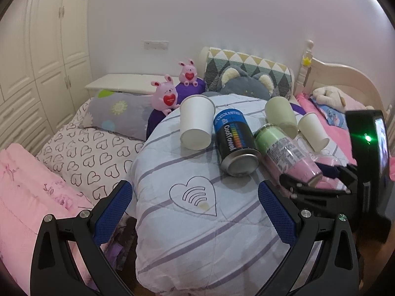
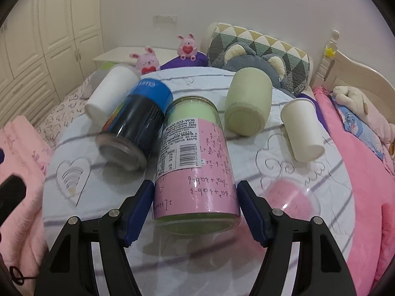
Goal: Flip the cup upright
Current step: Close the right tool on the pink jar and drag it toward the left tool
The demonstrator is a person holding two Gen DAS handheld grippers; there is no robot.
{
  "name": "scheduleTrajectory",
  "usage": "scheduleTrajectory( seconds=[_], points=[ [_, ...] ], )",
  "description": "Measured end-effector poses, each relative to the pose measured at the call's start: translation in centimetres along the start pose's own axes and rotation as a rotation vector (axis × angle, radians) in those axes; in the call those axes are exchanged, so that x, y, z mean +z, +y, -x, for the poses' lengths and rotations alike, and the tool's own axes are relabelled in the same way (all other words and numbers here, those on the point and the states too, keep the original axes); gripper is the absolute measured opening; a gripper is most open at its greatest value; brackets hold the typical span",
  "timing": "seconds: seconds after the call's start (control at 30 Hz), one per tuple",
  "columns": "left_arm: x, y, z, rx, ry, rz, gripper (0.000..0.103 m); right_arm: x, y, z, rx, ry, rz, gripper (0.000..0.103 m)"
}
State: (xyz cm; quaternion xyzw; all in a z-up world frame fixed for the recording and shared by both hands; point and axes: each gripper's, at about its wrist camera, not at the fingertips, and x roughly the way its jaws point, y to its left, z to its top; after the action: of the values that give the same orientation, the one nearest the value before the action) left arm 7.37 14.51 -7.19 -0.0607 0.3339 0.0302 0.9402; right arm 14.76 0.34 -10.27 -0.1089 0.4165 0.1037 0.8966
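Several cups lie on their sides on a striped quilted table cover. A clear cup with a pink and green label lies with its base toward me, between the fingers of my right gripper. The blue pads touch or nearly touch its sides. The same cup and the right gripper show in the left wrist view. A black and blue cup lies just left of it. My left gripper is open and empty above the cover.
A white paper cup, a pale green cup and a small white cup lie farther back. Two pink bunny toys, pillows and a plush sit behind. Pink bedding lies left, a bed headboard right.
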Motion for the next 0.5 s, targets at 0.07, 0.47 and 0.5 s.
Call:
scheduleTrajectory(
  seconds=[0.07, 0.47, 0.5],
  points=[
    [-0.2, 0.2, 0.3, -0.001, 0.002, 0.005, 0.103, -0.7, 0.4, 0.8, 0.002, 0.005, -0.005, 0.070],
    [-1.8, -0.4, 0.9, -0.003, 0.056, 0.005, 0.103, -5.2, 1.3, 3.4, 0.033, 0.007, -0.075, 0.070],
    [-1.9, -0.6, 0.9, -0.007, 0.064, 0.004, 0.103, -5.4, 1.3, 3.5, 0.033, 0.005, -0.077, 0.070]
  ],
)
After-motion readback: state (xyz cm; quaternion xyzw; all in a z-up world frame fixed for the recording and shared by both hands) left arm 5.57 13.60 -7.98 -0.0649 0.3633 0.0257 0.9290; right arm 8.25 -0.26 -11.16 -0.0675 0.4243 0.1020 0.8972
